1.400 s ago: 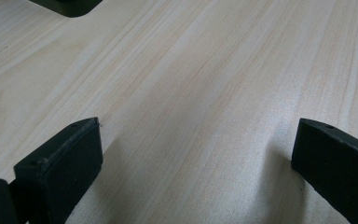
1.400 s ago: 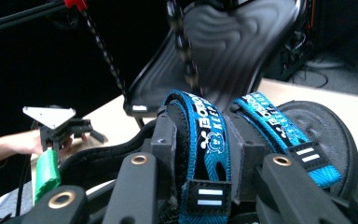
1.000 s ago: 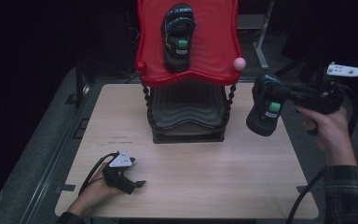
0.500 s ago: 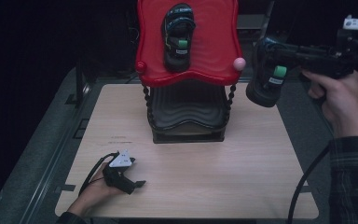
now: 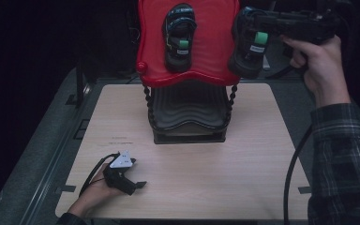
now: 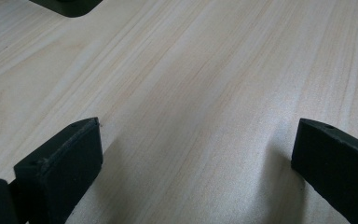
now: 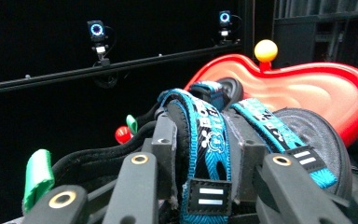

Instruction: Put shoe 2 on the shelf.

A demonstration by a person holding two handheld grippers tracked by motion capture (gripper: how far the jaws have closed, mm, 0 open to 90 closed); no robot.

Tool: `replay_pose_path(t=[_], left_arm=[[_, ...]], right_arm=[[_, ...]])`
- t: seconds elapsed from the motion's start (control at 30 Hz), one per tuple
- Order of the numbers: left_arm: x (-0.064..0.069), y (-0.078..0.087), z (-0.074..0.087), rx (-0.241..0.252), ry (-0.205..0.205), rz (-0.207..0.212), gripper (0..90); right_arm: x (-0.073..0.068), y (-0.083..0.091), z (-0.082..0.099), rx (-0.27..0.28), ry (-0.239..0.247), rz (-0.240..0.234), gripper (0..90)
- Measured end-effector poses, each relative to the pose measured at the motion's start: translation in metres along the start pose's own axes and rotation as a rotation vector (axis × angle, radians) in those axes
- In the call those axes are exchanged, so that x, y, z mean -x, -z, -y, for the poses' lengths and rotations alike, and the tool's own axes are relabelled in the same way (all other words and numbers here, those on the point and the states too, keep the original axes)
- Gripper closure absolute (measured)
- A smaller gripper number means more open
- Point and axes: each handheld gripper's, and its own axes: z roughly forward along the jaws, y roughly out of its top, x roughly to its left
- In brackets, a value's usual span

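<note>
Gripping sandal (image 7: 205, 140), right gripper (image 7: 209, 154); strap lettering unreadable.

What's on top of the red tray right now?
One black sandal with blue straps lies on the red tray. The right gripper holds a second sandal over its right edge, covering that part.

I can't see the red tray's (image 5: 215, 51) top past the frame edge; the held sandal (image 5: 248, 47) hides its right rim.
</note>
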Motion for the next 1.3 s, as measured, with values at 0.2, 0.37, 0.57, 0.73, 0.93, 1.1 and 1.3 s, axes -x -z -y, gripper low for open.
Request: replay_pose_path(t=[0.2,0.37,0.57,0.73,0.93,1.1,1.3], left_arm=[[0.0,0.0,0.0,0.0,0.0,0.0,1.4],[0.0,0.0,0.0,-0.001,0.0,0.0,1.5],[0.0,0.0,0.0,0.0,0.0,0.0,1.5],[0.0,0.0,0.0,0.0,0.0,0.0,1.5],[0.0,0.0,0.0,0.001,0.002,-0.001,1.5],[0.0,0.0,0.0,0.001,0.002,-0.001,1.5],[0.0,0.0,0.0,-0.001,-0.001,0.0,1.5]], right_arm=[[0.008,-0.027,-0.01,-0.002,-0.003,-0.026,67.6],[0.019,-0.052,-0.015,0.002,-0.009,-0.049,67.6],[0.03,-0.078,-0.02,0.005,-0.013,-0.076,67.6],[0.039,-0.091,-0.018,-0.009,-0.016,-0.08,67.6],[0.049,-0.098,-0.012,-0.02,-0.022,-0.079,67.6],[0.049,-0.106,-0.007,-0.053,-0.013,-0.078,67.6],[0.044,-0.111,0.0,-0.081,0.004,-0.081,67.4]])
